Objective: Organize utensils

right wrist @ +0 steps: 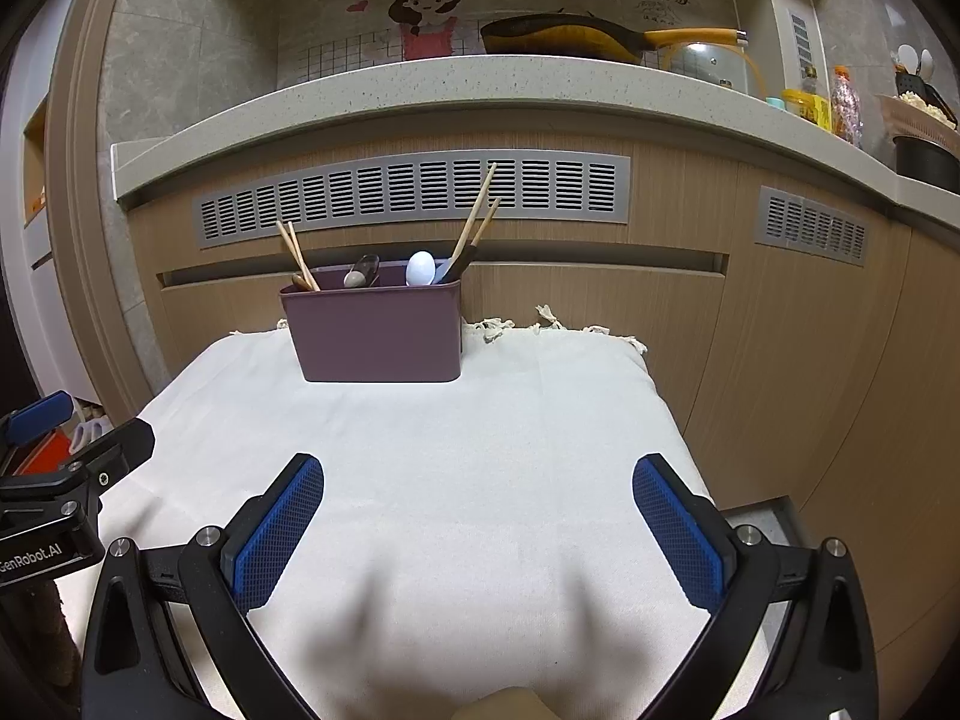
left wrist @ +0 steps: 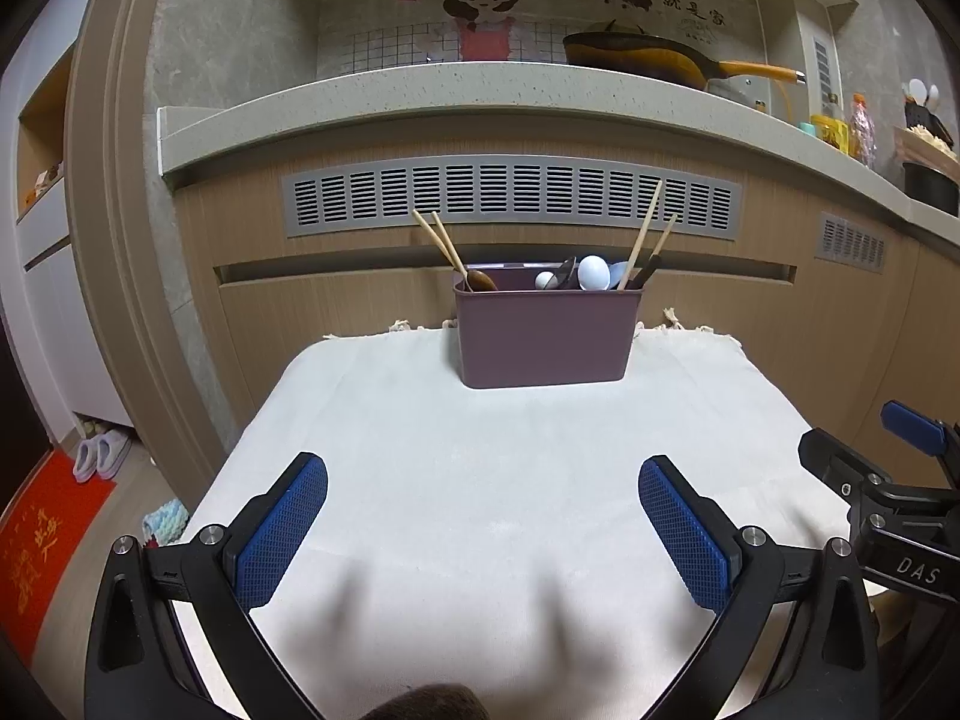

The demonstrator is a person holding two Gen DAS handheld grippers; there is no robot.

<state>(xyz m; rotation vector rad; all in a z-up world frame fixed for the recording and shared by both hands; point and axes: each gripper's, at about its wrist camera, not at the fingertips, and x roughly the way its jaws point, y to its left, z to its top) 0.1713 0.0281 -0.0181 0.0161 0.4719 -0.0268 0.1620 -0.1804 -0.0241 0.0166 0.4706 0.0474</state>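
A maroon utensil holder [left wrist: 543, 336] stands at the far edge of a white cloth-covered table [left wrist: 480, 480]; it also shows in the right wrist view [right wrist: 378, 333]. It holds wooden chopsticks [left wrist: 645, 234], a wooden spoon [left wrist: 480, 281], a white spoon [left wrist: 593, 273] and dark utensils. My left gripper [left wrist: 483, 531] is open and empty above the near part of the cloth. My right gripper [right wrist: 477, 531] is open and empty too, to the right of the left one. Both are well short of the holder.
Wooden kitchen cabinets with grey vents [left wrist: 510, 195] rise behind the table under a stone counter [left wrist: 480, 90] carrying a yellow pan [left wrist: 654, 60], bottles and pots. Slippers [left wrist: 102, 453] and a red mat [left wrist: 42, 540] lie on the floor at the left.
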